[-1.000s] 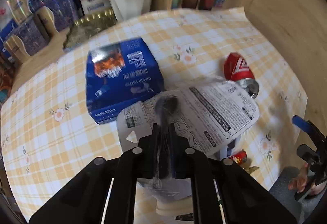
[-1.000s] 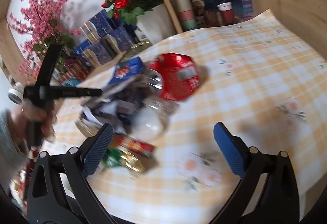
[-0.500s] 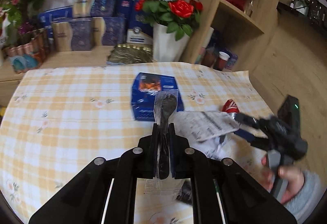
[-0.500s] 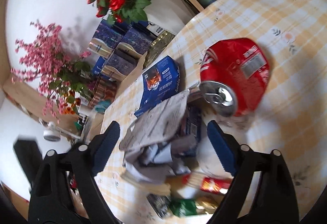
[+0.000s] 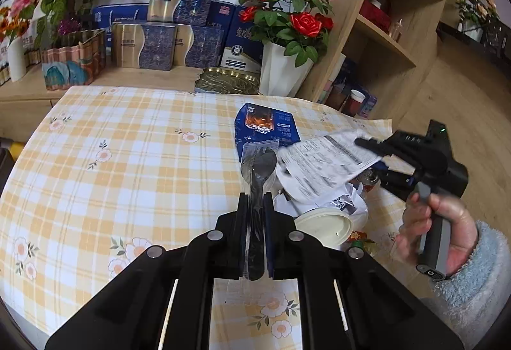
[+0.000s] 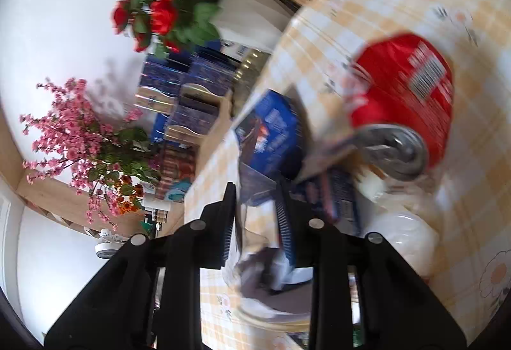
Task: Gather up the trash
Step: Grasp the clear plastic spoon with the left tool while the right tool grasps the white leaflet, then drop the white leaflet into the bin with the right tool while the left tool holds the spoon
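— Yellow-and-white checked cloth covers the table (image 5: 134,158); how much free room is there?

— Plenty on the left half, which lies bare out to its curved edge. The trash sits crowded toward the right edge: a blue box (image 5: 266,128), a white cup (image 5: 322,227) on its side, a red can (image 6: 405,97) and a printed paper sheet (image 5: 322,164). Past the far edge stand a white vase of red roses (image 5: 284,75) and stacked gift boxes (image 5: 163,44); a wooden shelf (image 5: 386,40) rises at the right.

— And the grippers?

— The left gripper (image 5: 255,215) is clamped tight on a black plastic spoon (image 5: 257,177) in a clear wrapper, held above the cloth. The right gripper (image 6: 255,212), carried by a hand (image 5: 431,228) in a fluffy grey sleeve, is closing its jaws around the sheet's edge; the blur hides whether the pads press it yet.

— What changed from a second ago?

— The left gripper has lifted back with the spoon, so the view now takes in the whole table instead of only the box and sheet. The right jaws stood wide apart then, with nothing between them, and the sheet lay flat on the pile; now its edge is raised.

— Which way does the spoon point?

— Its long axis runs along the fingers, bowl forward toward the blue box, handle back between the jaws.
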